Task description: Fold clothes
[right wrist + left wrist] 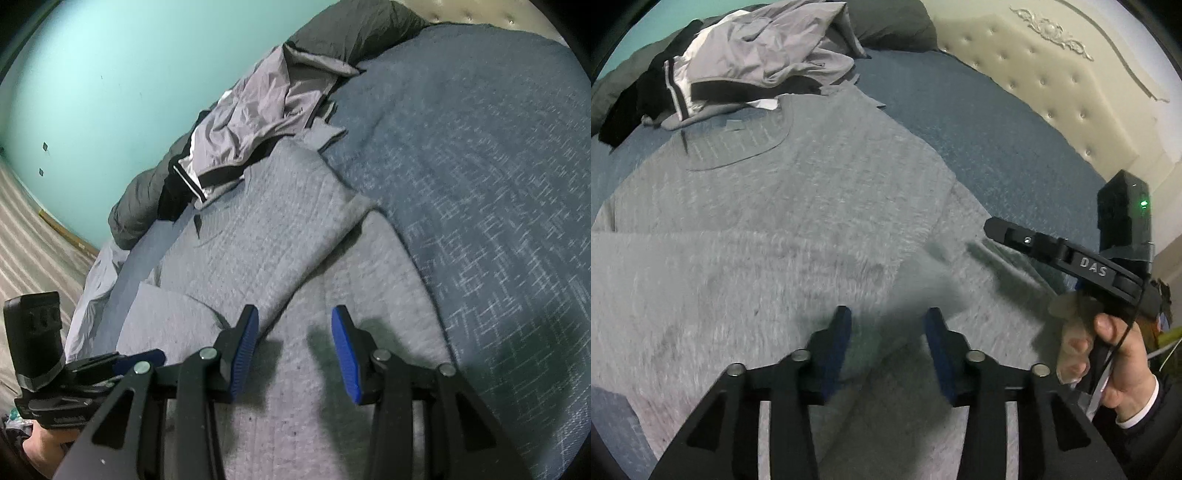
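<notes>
Grey sweater (pixel 768 229) under both parted jaws.

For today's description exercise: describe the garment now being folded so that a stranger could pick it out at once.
Start at the blue bedspread. Spread flat across its middle, beneath both open grippers, lies the grey sweater. Unlike the crumpled pile of clothes near the dark pillow, it is fuzzy, plain pale grey, and laid out smooth.

Both my wrist cameras look down close along their fingers, sharing the grey sweater (pixel 783 229) (pixel 280 229) spread on the bed (pixel 979 122) (pixel 480 177).
</notes>
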Demonstrator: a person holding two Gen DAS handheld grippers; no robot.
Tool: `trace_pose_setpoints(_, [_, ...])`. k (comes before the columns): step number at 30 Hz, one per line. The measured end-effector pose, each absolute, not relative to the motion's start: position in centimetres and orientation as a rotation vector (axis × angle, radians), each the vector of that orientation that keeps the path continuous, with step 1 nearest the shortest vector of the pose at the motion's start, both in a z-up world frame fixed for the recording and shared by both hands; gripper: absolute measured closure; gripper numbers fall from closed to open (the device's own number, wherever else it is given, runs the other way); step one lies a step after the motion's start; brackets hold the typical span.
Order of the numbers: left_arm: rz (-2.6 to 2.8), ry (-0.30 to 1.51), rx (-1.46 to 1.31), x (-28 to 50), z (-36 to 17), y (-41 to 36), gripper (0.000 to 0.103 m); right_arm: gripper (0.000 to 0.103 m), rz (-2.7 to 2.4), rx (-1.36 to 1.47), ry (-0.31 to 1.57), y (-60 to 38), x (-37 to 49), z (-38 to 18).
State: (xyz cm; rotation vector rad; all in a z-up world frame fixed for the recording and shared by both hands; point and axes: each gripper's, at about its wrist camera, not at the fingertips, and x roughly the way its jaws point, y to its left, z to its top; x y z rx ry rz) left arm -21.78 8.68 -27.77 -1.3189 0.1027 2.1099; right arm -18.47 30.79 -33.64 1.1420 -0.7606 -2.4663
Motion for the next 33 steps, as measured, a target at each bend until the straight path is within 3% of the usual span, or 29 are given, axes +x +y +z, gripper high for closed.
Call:
trace_pose_setpoints(6, [2.14, 0.032, -1.358, -21.4, -28.3, 5.5, 0.055, 0.053, -2.402, 1.189, -0.785, 30.0, -18.6, -34.2])
trace_pose_setpoints(22, [2.351, -0.237, -1.482, -21.2, -31.3, -6.4, 0.054, 0.053, -2.297, 1.301, -0.674, 26.1, -19.8, -35.7])
trace_pose_setpoints(24, [2.346, -0.264, -1.503, -21.1, -32.0, -6.8, 0.054, 0.06, -2.294, 1.297, -0.65, 25.7, -19.7, -35.7])
trace_pose_setpoints(25, [2.341, -0.276, -1.513, -21.1, -32.3, -6.9, 0.054, 0.074, -2.29, 1.3, -0.633, 25.5, -19.7, -35.8])
trace_pose_setpoints(28, [2.34, -0.285, -1.529, -21.1, -32.8, -7.0, 0.054, 0.09, -2.277, 1.298, -0.611, 25.1, -19.5, -35.7])
trace_pose_setpoints(33, [2.348, -0.292, -1.541, -21.2, -33.1, -7.4, 0.054, 0.097, -2.271, 1.256, -0.613, 25.1, -19.0, -34.9])
